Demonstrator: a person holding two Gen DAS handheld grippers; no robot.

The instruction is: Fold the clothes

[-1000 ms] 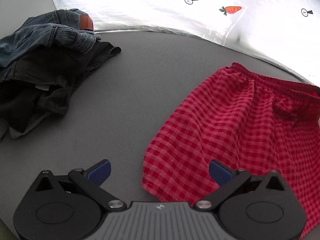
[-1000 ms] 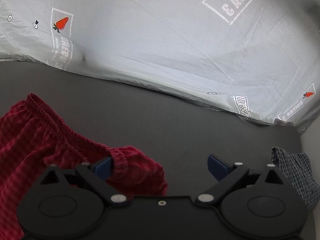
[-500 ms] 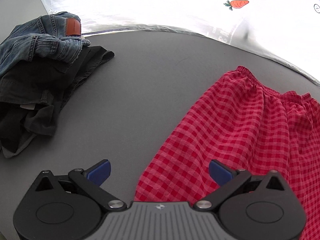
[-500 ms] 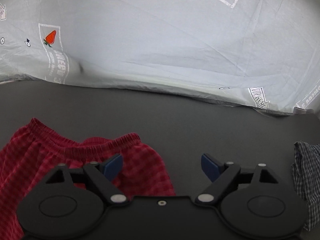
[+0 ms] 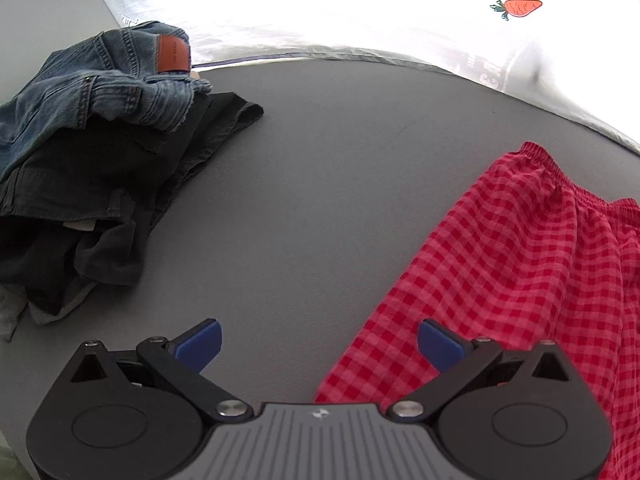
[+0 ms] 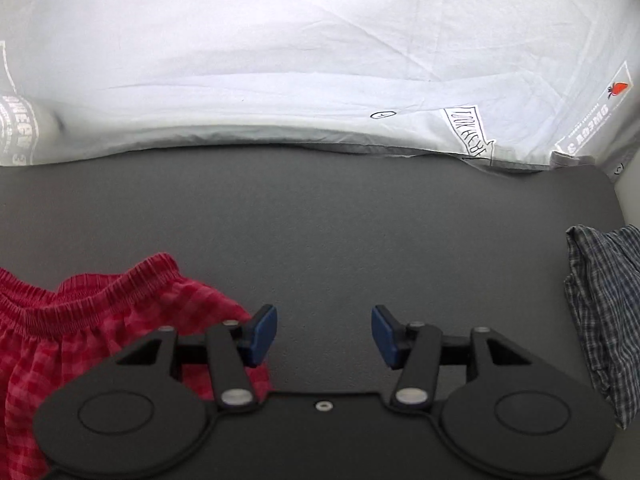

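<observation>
Red checked shorts (image 5: pixel 520 264) lie flat on the dark grey table, at the right of the left wrist view, elastic waistband at the far end. My left gripper (image 5: pixel 319 344) is open and empty over the shorts' near left hem corner, its right finger above the cloth. In the right wrist view the shorts' waistband end (image 6: pixel 120 304) lies at the lower left. My right gripper (image 6: pixel 324 334) is open and empty, partly narrowed, just right of that cloth with its left finger at the cloth's edge.
A heap of blue jeans (image 5: pixel 104 80) and dark garments (image 5: pixel 120 208) sits at the table's left. A blue plaid garment (image 6: pixel 604 312) lies at the right edge. A white printed sheet (image 6: pixel 320 60) hangs behind the table (image 6: pixel 320 220).
The left gripper has moved left, off the middle of the shorts to their left hem corner. The right gripper's jaws have narrowed and shifted right, so its left finger now sits at the cloth's edge.
</observation>
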